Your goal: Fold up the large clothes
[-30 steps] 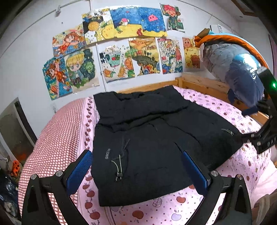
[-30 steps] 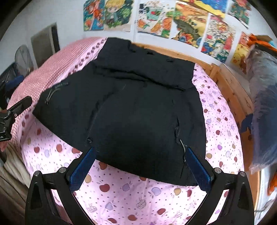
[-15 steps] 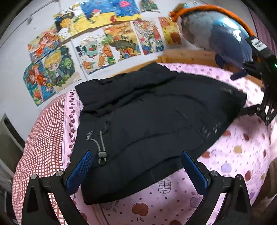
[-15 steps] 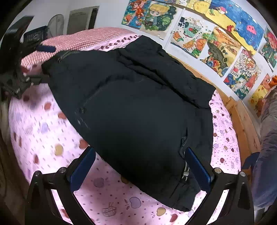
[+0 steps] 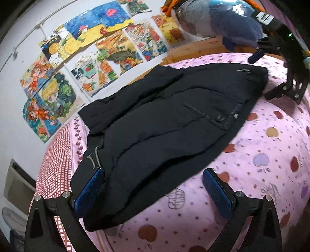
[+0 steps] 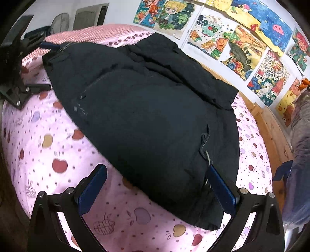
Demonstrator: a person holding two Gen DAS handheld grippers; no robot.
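A large black padded jacket (image 5: 164,120) lies spread flat on the pink apple-print bedsheet (image 5: 261,155), with its hem toward me. My left gripper (image 5: 153,191) is open, low over the hem's left corner near a drawcord (image 5: 95,157). Its left finger sits over the cloth and its right finger over the sheet. In the right wrist view the jacket (image 6: 145,108) fills the middle. My right gripper (image 6: 157,186) is open at the hem's right corner beside a zipper pull (image 6: 208,157). Each gripper also shows in the other's view, open around a jacket corner.
Colourful drawings (image 5: 93,64) cover the white wall behind the bed. A wooden bed frame (image 6: 271,135) runs along the far side and the right. A bagged blue-grey bundle (image 5: 222,17) hangs at the right. A red checked blanket (image 5: 56,160) covers the bed's left side.
Both grippers have dropped and come in close to the jacket's two hem corners. The views have tilted and the jacket looks larger. Both stay open.
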